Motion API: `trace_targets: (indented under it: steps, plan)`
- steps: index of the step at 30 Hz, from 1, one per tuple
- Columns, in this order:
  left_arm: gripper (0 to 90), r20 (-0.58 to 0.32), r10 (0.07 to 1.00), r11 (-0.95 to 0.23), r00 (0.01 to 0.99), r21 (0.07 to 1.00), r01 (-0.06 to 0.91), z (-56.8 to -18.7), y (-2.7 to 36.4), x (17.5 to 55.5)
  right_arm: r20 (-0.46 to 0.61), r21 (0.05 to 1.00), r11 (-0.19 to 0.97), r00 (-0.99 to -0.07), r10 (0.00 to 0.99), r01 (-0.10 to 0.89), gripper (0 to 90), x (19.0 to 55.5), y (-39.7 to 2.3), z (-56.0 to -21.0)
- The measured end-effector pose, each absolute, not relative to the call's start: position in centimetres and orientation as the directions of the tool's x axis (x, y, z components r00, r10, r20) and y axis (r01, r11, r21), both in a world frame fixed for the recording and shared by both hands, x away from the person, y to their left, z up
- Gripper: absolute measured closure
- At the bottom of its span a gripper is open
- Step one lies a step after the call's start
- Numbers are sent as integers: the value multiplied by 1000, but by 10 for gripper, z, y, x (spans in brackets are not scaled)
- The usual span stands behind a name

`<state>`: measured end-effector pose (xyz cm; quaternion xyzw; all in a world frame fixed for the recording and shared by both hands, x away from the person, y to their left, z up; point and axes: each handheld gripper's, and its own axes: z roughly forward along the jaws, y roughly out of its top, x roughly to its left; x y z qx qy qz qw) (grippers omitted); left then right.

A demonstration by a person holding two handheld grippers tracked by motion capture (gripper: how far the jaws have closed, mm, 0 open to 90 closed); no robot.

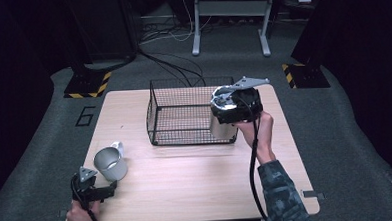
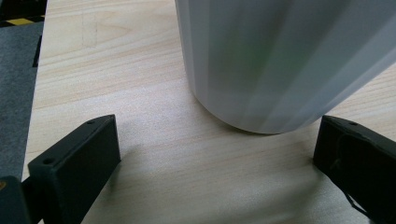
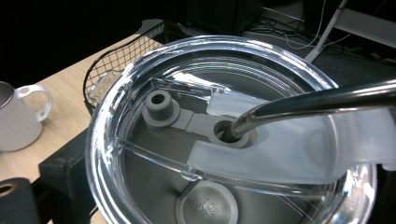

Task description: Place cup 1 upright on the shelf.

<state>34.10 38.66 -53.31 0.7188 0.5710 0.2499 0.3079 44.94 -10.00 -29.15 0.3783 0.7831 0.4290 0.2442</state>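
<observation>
The tumbler (image 1: 223, 125) with its clear lid (image 3: 233, 135) and metal straw (image 3: 317, 100) hangs clamped in the right gripper (image 1: 232, 108) at the wire basket's (image 1: 184, 113) right end, likely for placing inside, while the left gripper (image 1: 107, 189) waits with jaws apart beside the mug (image 1: 110, 164) near the table's (image 1: 197, 185) left edge.

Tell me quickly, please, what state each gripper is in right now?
Left gripper: open, jaws either side of the white mug, not gripping.
Right gripper: closed on the lidded tumbler.
</observation>
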Motion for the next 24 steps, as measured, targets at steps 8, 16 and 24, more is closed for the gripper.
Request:
trace_targets:
  steps: [8, 16, 24]
  plan:
    - [5, 8, 975, -158, 223, 728, 667, -533, 387, 341, -51, 858, 338, -591, 805, 387, 31, 465, -95, -286]
    - [5, 8, 975, -158, 223, 728, 667, -533, 387, 341, -70, 846, 363, -593, 802, 391, 31, 482, -85, -285]
    - [4, 10, 975, -160, 224, 727, 668, -533, 387, 341, -71, 839, 361, -576, 814, 407, 31, 500, -81, -290]
